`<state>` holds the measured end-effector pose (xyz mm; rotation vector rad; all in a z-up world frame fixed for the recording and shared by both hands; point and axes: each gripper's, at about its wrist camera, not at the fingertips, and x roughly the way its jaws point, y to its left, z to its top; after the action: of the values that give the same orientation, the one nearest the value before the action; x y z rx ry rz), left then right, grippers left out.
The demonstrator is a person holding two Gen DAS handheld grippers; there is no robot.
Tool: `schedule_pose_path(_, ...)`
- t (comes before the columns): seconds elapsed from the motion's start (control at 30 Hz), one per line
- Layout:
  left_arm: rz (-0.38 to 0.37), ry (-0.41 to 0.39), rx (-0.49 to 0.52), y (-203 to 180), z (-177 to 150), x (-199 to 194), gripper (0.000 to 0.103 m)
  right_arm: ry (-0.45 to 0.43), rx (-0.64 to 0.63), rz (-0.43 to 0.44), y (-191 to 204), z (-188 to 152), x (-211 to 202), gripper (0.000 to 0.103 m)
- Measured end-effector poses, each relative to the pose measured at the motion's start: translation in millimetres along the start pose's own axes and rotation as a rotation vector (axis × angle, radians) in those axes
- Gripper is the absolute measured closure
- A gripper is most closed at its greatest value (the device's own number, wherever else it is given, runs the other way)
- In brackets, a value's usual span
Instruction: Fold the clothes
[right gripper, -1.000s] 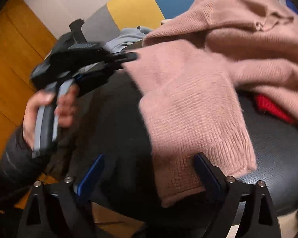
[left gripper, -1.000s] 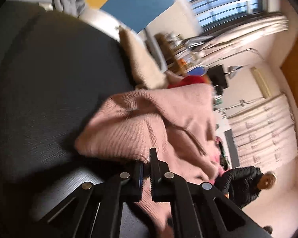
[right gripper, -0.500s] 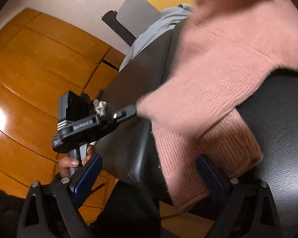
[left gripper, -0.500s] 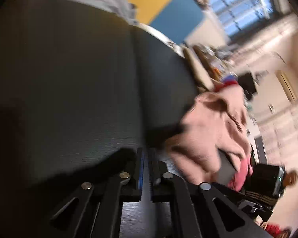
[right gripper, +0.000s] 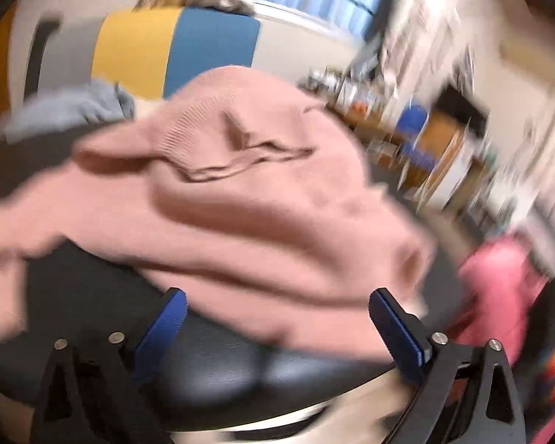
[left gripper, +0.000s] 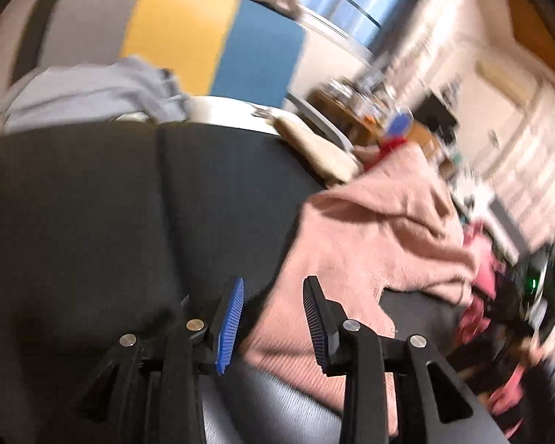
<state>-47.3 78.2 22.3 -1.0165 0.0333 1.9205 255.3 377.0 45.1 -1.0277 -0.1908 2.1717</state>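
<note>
Pink knitted sweater (left gripper: 370,244) lies rumpled on the dark, black leather-like surface (left gripper: 129,222), toward its right side in your left wrist view, with a ribbed hem end reaching down toward your left gripper (left gripper: 273,318). Your left fingers (left gripper: 231,318) stand partly apart with that ribbed edge lying in the gap between them; neither pad visibly presses on the cloth. In your right wrist view the same sweater (right gripper: 240,199) fills the middle as a bunched heap with folds across its top, and your right gripper (right gripper: 277,327) sits at its near edge with its blue-padded fingers (right gripper: 162,320) spread wide, the knit lying above and between them without being pinched. Both views are blurred, so whether the pads touch the fabric is hard to tell. A light grey garment (left gripper: 92,92) is piled at the far edge of the dark surface, and a beige folded cloth (left gripper: 314,148) lies near the sweater's far end. Behind stands a panel of grey, yellow and blue blocks (left gripper: 211,40), and a bright pink garment (right gripper: 499,285) shows at the right.
</note>
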Motion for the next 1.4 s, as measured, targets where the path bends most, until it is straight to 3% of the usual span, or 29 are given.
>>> schedule_pose_path(0.13, 0.004, 0.021, 0.154, -30.3, 21.6, 30.6, 0.066, 0.011, -0.207, -0.099, -18.3, -4.7, 26.3, 0.001)
schedule_pose_path(0.3, -0.002, 0.051, 0.307, -58.9, 47.3, 78.6, 0.064, 0.061, -0.358, -0.027, -35.0, -3.2, 41.7, 0.0)
schedule_pose_path(0.57, -0.01, 0.1, 0.549, -103.5, 87.5, 155.1, 0.062, 0.232, -0.191, 0.224, -66.9, 3.1, 84.2, 0.0)
schedule_pose_path(0.77, 0.007, 0.191, 0.577, -96.7, 85.4, 199.0, 0.059, 0.242, -0.047, 0.332, -87.4, 0.7, 94.8, 0.0)
schedule_pose_path(0.93, -0.006, 0.255, 0.468, -90.8, 90.5, 223.5, 0.06, 0.166, -0.076, 0.336, -86.1, 0.9, 94.0, 0.0)
schedule_pose_path(1.0, -0.058, 0.271, 0.385, -91.8, 93.0, 221.5, 0.071, 0.166, -0.033, 0.359, -91.6, 0.6, 97.1, 0.0)
schedule_pose_path(1.07, -0.117, 0.257, 0.345, -97.9, 89.6, 212.6, 0.098, 0.182, 0.011, 0.38, -97.0, 1.6, 100.7, 0.0)
schedule_pose_path(1.13, -0.187, 0.228, 0.352, -108.9, 79.9, 199.3, 0.098, 0.212, 0.028, 0.386, -99.3, 5.8, 103.7, 0.0)
schedule_pose_path(1.23, -0.278, 0.197, 0.369, -126.1, 61.9, 177.5, 0.099, 0.222, -0.015, 0.325, -91.6, 15.8, 100.8, 0.001)
schedule_pose_path(1.3, -0.329, 0.17, 0.341, -130.0, 55.7, 162.4, 0.099, 0.216, -0.064, 0.294, -82.7, 22.5, 93.8, 0.021)
schedule_pose_path(1.33, -0.352, 0.156, 0.314, -129.2, 54.4, 155.7, 0.099, 0.204, -0.101, 0.287, -76.0, 25.8, 87.2, 0.043)
schedule_pose_path(1.37, -0.374, 0.142, 0.286, -128.3, 53.2, 148.9, 0.099, 0.201, -0.143, 0.266, -68.0, 26.3, 81.5, 0.055)
schedule_pose_path(1.4, -0.396, 0.128, 0.259, -127.5, 52.0, 142.2, 0.099, 0.195, -0.177, 0.246, -61.1, 27.6, 77.7, 0.061)
